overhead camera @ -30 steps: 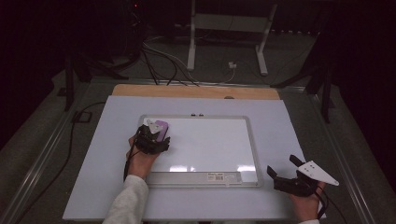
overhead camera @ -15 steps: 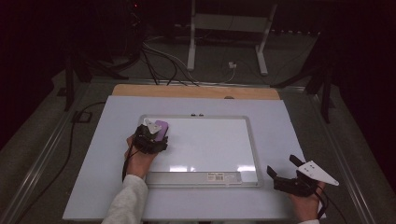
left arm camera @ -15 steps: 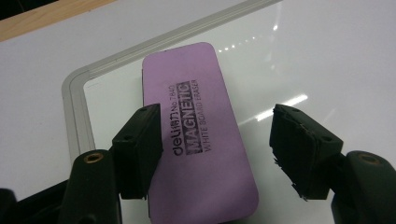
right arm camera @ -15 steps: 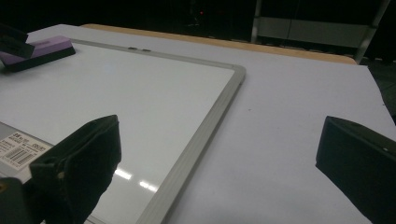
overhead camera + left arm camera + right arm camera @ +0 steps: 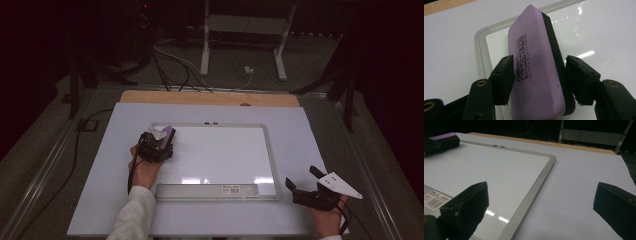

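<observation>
White tabletop [image 5: 115,165], whiteboard [image 5: 220,150] centred, left gripper [image 5: 159,141] pinching purple eraser [image 5: 536,67] at board's top-left corner, right gripper [image 5: 306,183] spread wide, beside board's lower-right corner.

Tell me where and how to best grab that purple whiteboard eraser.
Grip the purple eraser across its narrow thickness, one side on the purple foam back, the other on the black felt, near mid-length. Come in from its end, as the left gripper does: those flat, parallel faces suit two fingers.
</observation>
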Available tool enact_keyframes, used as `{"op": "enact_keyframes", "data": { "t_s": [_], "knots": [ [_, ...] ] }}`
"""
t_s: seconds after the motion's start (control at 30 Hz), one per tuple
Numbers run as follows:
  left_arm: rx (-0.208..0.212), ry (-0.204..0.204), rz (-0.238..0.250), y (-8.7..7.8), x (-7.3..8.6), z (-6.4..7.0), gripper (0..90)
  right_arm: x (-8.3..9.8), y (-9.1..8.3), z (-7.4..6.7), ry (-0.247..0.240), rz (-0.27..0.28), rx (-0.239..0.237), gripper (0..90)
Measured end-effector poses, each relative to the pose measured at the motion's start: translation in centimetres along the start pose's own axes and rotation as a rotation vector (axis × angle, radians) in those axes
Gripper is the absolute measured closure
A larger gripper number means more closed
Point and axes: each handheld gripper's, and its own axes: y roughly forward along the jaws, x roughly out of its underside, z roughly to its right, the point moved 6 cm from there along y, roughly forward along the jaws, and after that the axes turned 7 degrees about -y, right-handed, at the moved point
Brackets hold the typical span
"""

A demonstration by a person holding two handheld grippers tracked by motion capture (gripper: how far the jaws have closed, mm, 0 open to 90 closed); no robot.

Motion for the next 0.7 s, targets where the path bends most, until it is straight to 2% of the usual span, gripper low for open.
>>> {"op": "enact_keyframes", "data": {
  "t_s": [0.33, 0.7],
  "knots": [
    [0.002, -0.032, -0.008, 0.07, -0.08, -0.36, 46.1, 0.01, -0.01, 0.01, 0.002, -0.001, 0.0, 0.3],
    [0.008, -0.064, -0.013, 0.13, -0.05, -0.86, 44.6, 0.03, 0.02, 0.01, 0.004, -0.002, -0.001, 0.3]
  ]
}}
